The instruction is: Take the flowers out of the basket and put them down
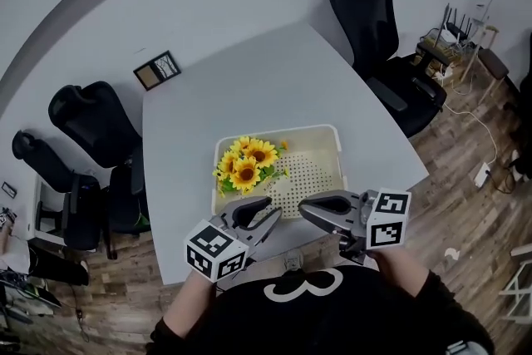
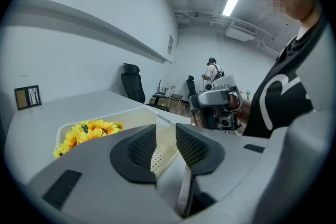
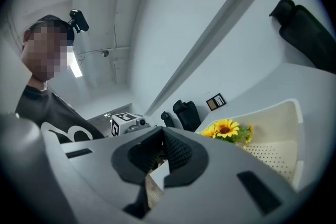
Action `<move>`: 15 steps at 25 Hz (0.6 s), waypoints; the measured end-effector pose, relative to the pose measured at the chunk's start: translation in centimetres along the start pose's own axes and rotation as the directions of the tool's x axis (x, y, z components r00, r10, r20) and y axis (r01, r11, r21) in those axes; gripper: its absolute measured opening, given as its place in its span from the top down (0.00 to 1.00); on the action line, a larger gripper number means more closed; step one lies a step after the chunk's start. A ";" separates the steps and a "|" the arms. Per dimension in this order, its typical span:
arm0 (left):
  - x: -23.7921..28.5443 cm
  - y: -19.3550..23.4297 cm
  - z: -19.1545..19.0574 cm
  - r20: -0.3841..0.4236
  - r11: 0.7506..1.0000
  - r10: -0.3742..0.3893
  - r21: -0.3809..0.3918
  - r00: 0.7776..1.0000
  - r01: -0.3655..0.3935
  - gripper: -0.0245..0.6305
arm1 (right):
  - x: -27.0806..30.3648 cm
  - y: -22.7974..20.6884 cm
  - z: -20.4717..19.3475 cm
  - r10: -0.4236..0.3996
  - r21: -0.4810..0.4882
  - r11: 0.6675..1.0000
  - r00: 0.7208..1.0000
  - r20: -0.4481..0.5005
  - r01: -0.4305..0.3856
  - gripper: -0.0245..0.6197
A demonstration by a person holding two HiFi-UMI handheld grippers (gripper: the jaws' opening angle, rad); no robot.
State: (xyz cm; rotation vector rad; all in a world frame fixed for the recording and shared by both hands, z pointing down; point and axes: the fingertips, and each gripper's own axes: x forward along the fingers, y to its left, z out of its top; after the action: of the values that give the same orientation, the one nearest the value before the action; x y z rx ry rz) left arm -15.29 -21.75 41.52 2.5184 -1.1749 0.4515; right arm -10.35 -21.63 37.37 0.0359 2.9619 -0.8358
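**Both grippers empty at the basket's near rim; flowers inside it**

The left gripper (image 2: 166, 134) has its pads (image 2: 139, 149) apart with nothing between them; through the gap shows the perforated floor of the basket (image 2: 131, 118). The right gripper (image 3: 161, 131) has its pads (image 3: 178, 152) together at the tips and holds nothing.

In the head view the left gripper (image 1: 273, 209) reaches in from the basket's near-left and the right gripper (image 1: 301, 208) from its near-right. Their tips point toward each other, near but apart, over the basket's near rim. Neither touches the flowers (image 1: 248, 162).

The flowers, yellow sunflowers with green leaves, lie inside the basket (image 1: 337, 150) against its left wall, from the far-left corner down toward the middle. The perforated floor shows to their right. From the left gripper view the flowers (image 2: 86, 134) sit left of the jaws, behind the basket's wall. From the right gripper view the flowers (image 3: 226, 128) are right of the jaws, with the basket (image 3: 283, 123) opening beyond them.

The basket rests on the near half of a pale table (image 1: 249, 79). A black chair (image 1: 378, 21) stands past the basket's far-right, off the table. Two more chairs (image 1: 96, 120) stand to the basket's left. A small frame (image 1: 157, 69) leans against the wall to the basket's far-left.
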 end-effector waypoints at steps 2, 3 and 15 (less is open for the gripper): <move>0.7 1.1 -0.6 -0.033 1.000 0.005 0.009 0.999 -0.005 0.77 | 0.5 -0.6 -0.2 -0.004 0.014 1.000 1.000 -0.001 0.004 0.95; 1.1 1.8 -0.7 -0.046 1.000 0.014 0.015 0.999 -0.014 0.76 | 0.6 -0.9 -0.2 -0.007 0.018 1.000 1.000 0.002 0.006 0.95; 4.5 6.4 -3.9 -0.273 0.995 0.058 0.093 0.960 -0.034 0.63 | 0.4 -3.6 0.2 -0.045 0.044 0.998 0.999 0.021 0.044 0.95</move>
State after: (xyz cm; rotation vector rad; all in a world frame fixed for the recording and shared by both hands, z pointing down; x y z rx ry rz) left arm -18.11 -27.03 47.91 2.4034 -1.1283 0.8520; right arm -10.86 -24.78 39.01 -0.0375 2.9341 -0.9000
